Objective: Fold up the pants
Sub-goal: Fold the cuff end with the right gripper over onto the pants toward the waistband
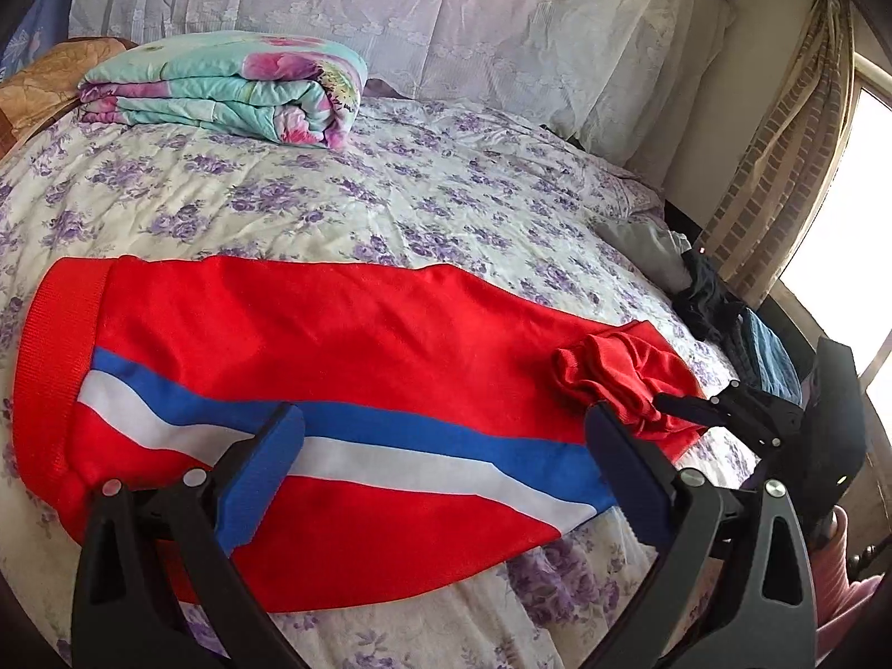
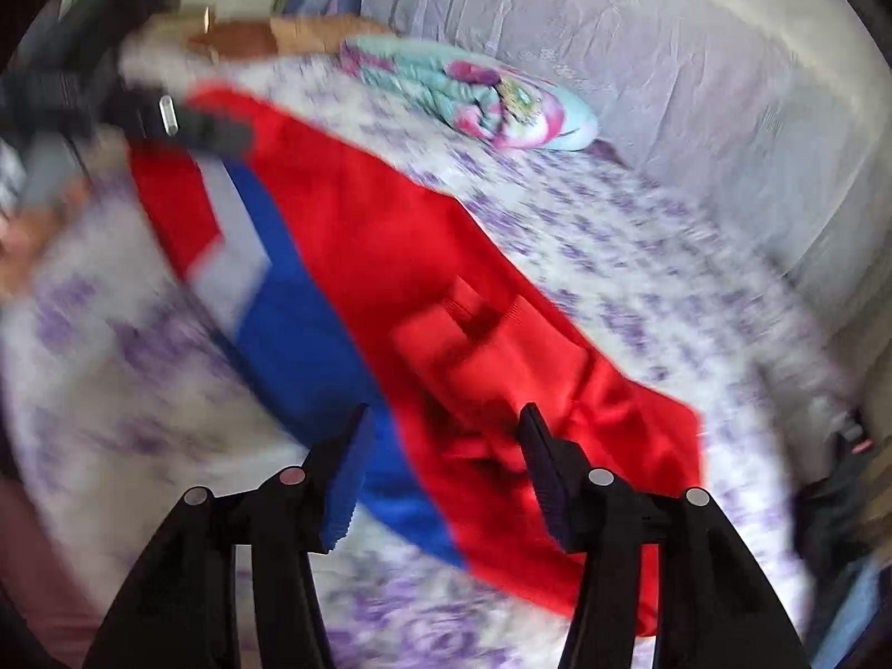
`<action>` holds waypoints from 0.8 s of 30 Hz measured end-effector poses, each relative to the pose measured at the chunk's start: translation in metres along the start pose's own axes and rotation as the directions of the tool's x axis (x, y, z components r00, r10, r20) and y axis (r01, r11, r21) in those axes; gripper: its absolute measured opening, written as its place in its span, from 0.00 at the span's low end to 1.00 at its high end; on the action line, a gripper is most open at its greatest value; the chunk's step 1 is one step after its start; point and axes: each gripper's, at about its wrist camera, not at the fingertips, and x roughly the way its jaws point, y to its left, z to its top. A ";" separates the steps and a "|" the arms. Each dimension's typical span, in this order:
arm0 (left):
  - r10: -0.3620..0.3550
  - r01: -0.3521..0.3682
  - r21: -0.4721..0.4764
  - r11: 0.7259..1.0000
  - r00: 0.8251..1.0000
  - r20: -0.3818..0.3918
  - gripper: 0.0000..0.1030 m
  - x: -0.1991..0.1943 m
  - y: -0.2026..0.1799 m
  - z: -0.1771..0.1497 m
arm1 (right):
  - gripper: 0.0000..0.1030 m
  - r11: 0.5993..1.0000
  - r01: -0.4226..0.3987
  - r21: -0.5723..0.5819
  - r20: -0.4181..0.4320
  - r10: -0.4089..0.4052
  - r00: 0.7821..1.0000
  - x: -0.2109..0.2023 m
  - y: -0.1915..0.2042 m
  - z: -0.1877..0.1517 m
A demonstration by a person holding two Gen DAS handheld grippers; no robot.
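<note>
— On the bed [image 1: 390,206], what do you see from the left wrist?
— The red pants [image 1: 334,345] lie flat beside a folded quilt [image 1: 223,95]. My left gripper [image 1: 446,451] stands wide, empty.
— And the right wrist?
— Blurred. My right gripper [image 2: 443,463] is spread over the pants [image 2: 390,256], holding nothing.

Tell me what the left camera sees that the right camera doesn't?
Only the left wrist view shows the window, the curtain, the dark clothes at the bed's edge, and the right tongs at the bunched end of the pants. Only the right wrist view, which is blurred, shows the left tongs from outside, at the far end of the pants. Both show the red pants with blue and white stripes, the flowered bedsheet, the folded quilt and the white lace cover behind it.
</note>
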 end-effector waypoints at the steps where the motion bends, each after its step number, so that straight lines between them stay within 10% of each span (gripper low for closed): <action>1: -0.006 0.006 -0.002 1.000 1.000 0.002 0.95 0.000 0.000 0.000 | 0.53 0.995 -0.073 0.071 0.036 0.071 0.997 -0.008 -0.009 0.003; 5: -0.025 0.025 -0.015 1.000 1.000 0.006 0.95 -0.002 0.002 -0.001 | 0.47 0.918 -0.197 0.344 0.184 0.140 0.973 -0.020 -0.058 0.002; 8: -0.030 0.030 -0.018 0.999 1.000 0.006 0.95 -0.002 0.003 -0.001 | 0.38 0.848 -0.113 0.518 0.132 0.052 0.990 0.002 -0.087 -0.014; 10: -0.023 0.023 -0.011 1.000 1.000 0.002 0.95 -0.001 0.001 -0.001 | 0.38 0.811 -0.114 0.574 0.007 0.134 0.991 0.040 -0.091 -0.031; 14: 0.001 -0.002 0.056 0.998 1.000 0.020 0.94 -0.004 -0.017 0.004 | 0.39 0.737 -0.195 0.647 0.115 0.159 0.981 0.019 -0.102 -0.038; 20: -0.215 0.211 0.208 0.955 0.977 -0.002 0.62 0.006 -0.099 0.019 | 0.32 0.703 -0.154 0.694 0.213 0.004 0.977 -0.016 -0.139 -0.037; 24: -0.264 0.282 0.261 0.923 0.959 -0.103 0.51 0.054 -0.153 0.017 | 0.13 0.599 -0.174 0.782 0.157 0.081 0.984 0.025 -0.180 -0.048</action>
